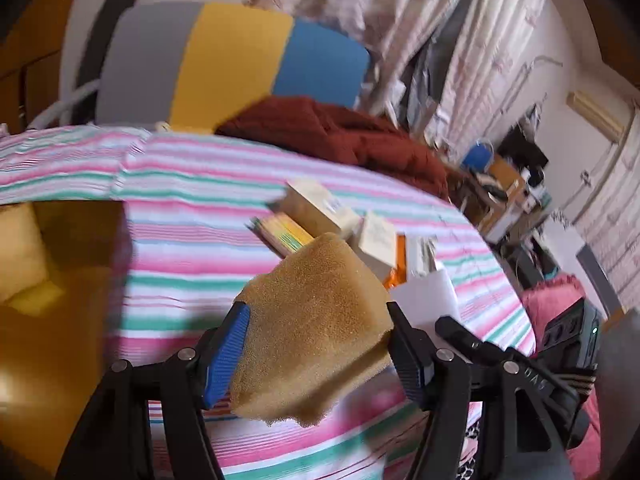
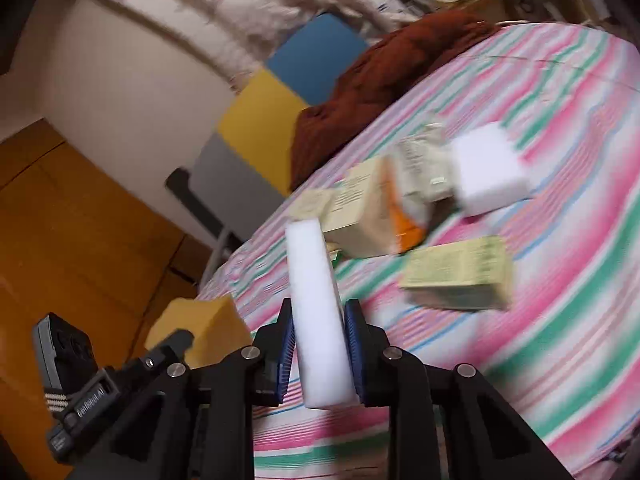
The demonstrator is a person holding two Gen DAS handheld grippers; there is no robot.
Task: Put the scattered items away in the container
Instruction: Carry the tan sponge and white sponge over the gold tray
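My left gripper (image 1: 316,344) is shut on a tan sponge (image 1: 316,320) and holds it above the striped bed sheet (image 1: 192,240). The same sponge (image 2: 200,328) shows in the right wrist view at lower left. My right gripper (image 2: 320,344) is shut on a white foam block (image 2: 316,304), held upright above the sheet. An open cardboard box (image 1: 48,312) with a yellow sponge (image 1: 24,264) inside sits at the left. Small cartons (image 2: 368,212), a second white foam block (image 2: 488,168) and a pale green packet (image 2: 460,272) lie on the bed.
A red-brown blanket (image 1: 340,136) lies at the far side of the bed. A grey, yellow and blue panel (image 1: 224,60) stands behind it. Cluttered furniture (image 1: 508,192) stands to the right of the bed. A wooden wall (image 2: 80,220) is on the left.
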